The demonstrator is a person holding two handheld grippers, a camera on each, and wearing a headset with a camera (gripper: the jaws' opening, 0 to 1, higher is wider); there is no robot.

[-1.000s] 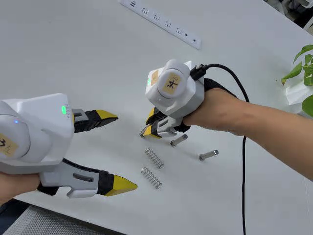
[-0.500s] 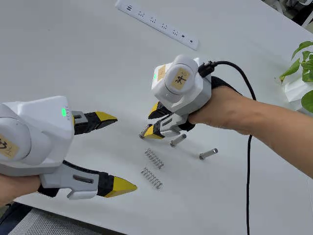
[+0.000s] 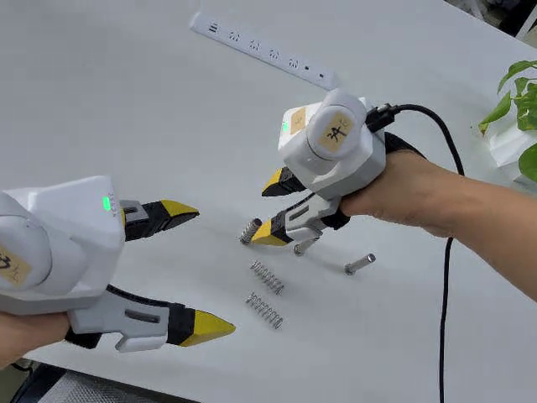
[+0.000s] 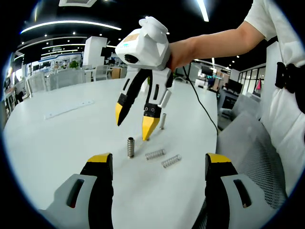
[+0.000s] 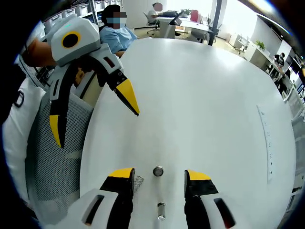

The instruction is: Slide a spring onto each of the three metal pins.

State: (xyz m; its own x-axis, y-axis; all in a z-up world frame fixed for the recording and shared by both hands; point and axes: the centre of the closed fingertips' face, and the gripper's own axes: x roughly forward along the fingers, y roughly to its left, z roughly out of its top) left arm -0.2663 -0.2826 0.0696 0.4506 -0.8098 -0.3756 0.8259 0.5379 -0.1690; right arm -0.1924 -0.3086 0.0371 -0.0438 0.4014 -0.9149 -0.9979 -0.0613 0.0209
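One metal pin, a spring around it (image 3: 250,231), stands upright on the white table (image 3: 126,109); it also appears as the sprung pin (image 4: 130,147) and, end-on, as the sprung pin's top (image 5: 157,171). My right gripper (image 3: 268,210) hangs open just above it, jaws to either side, not touching. Two loose springs (image 3: 267,277) (image 3: 263,309) lie nearer me. A bare pin (image 3: 306,244) lies partly under the right gripper; another bare pin (image 3: 359,264) lies further right. My left gripper (image 3: 197,269) is open and empty at lower left.
A white power strip (image 3: 264,49) lies at the far side. A potted plant (image 3: 520,92) stands at the right edge. The right gripper's black cable (image 3: 442,277) trails across the table. The table's near edge runs along the bottom left.
The right gripper's jaws have spread from nearly closed around the sprung pin to wide open and risen a little. The pin stays upright. The left gripper hardly moved.
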